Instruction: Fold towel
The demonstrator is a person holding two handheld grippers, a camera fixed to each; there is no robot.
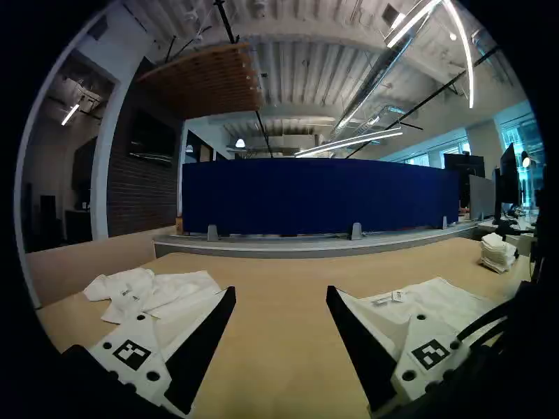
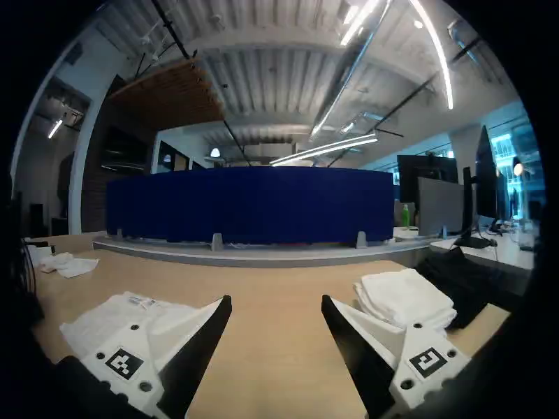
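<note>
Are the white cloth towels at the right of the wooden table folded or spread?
Folded: the white cloth towels lie in a neat stack with layered edges on the wooden table.

Showing off white wedge-shaped fingers on the left gripper and right gripper alike, each wearing a black inner pad, a square black-and-white marker and small dark screw holes, black cables hanging by the left one.
</note>
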